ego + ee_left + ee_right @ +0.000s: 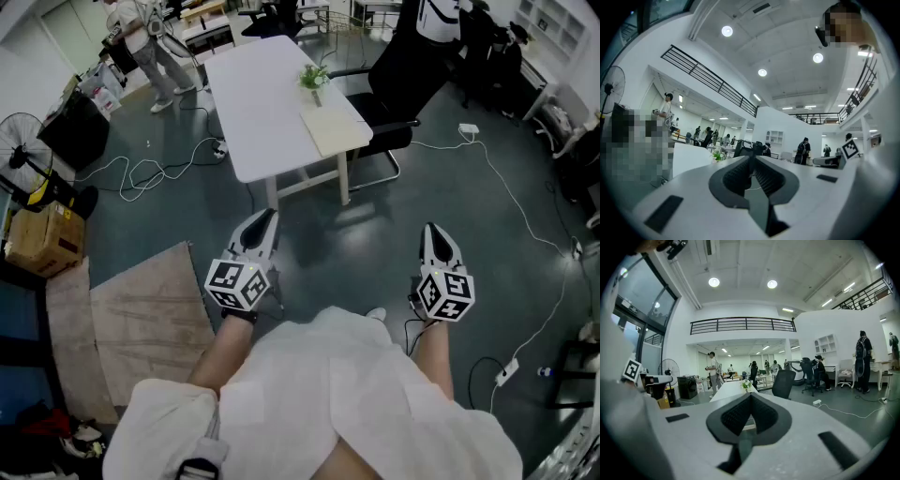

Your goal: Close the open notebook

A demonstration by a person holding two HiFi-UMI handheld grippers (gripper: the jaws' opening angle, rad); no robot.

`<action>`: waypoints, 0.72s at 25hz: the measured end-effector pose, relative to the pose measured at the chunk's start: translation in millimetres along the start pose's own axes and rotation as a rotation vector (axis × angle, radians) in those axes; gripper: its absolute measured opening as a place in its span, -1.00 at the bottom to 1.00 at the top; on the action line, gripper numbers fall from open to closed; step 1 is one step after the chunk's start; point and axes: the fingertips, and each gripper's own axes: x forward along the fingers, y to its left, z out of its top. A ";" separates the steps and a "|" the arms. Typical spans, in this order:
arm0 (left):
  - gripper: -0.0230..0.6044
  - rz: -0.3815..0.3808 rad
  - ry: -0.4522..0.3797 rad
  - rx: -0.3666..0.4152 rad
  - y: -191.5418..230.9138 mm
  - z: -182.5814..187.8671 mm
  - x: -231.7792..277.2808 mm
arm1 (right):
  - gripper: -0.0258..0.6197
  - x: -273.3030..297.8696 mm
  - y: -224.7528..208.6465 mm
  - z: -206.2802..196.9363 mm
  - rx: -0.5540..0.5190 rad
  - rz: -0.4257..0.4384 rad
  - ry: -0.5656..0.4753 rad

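Note:
A beige notebook (335, 129) lies flat on the near right end of a white table (258, 112), beside a small potted plant (314, 77); I cannot tell from here whether it lies open. Both grippers hang low in front of the person's lap, well short of the table. The left gripper (265, 220) points toward the table's near edge with its jaws together and nothing between them. The right gripper (433, 230) is shut and empty too, over bare floor. In the left gripper view its tips (751, 158) meet; the right gripper's tips (751, 397) also meet.
A black office chair (398, 84) stands at the table's right side. Cables (525, 216) run over the floor, with a power strip (506, 372) at the right. A cardboard box (42, 239), a fan (19, 145) and a floor mat (150, 319) are at the left. A person (145, 47) stands beyond the table.

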 end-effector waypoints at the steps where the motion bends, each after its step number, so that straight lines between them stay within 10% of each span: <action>1: -0.82 -0.001 0.002 0.001 1.2 0.4 -0.3 | -0.92 0.0 0.0 0.0 0.003 -0.004 -0.002; 18: -0.82 -0.011 0.021 -0.003 6.3 -5.8 1.5 | -0.92 1.8 -2.3 -5.7 0.030 -0.025 -0.004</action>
